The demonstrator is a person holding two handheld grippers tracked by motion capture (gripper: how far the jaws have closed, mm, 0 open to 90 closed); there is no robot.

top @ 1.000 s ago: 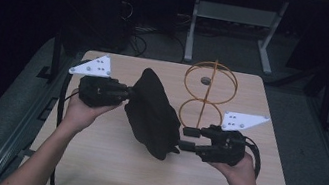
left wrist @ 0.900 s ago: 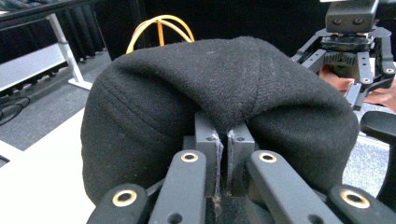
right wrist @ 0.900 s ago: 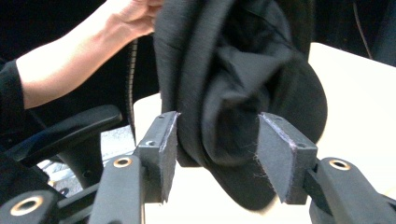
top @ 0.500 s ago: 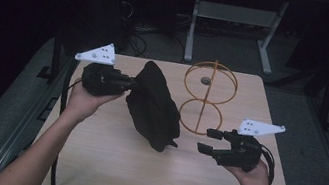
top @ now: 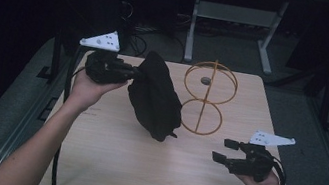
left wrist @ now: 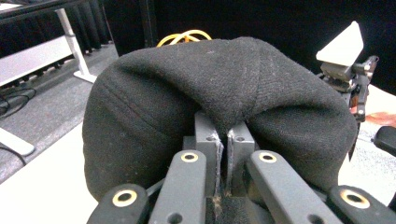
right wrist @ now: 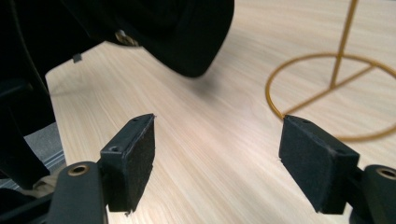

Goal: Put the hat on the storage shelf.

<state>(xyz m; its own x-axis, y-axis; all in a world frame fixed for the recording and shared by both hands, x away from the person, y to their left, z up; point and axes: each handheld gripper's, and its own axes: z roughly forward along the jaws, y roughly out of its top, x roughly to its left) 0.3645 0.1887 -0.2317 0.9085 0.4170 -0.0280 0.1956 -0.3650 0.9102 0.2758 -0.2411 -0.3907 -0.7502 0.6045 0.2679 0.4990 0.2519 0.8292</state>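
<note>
- While our left claw (top: pixel 131 73) stays clenched on the black cap (top: pixel 154 96), the cap hangs just left of the gold wire stand (top: pixel 205 99), its lower edge close to the bench (top: pixel 105 159).
- We see fabric pinched between the pads in the left gripper view.
- Our right claw (top: pixel 225 151) sits right of the stand's base ring, released; its jaws have just been opening, with nothing between them.
</note>
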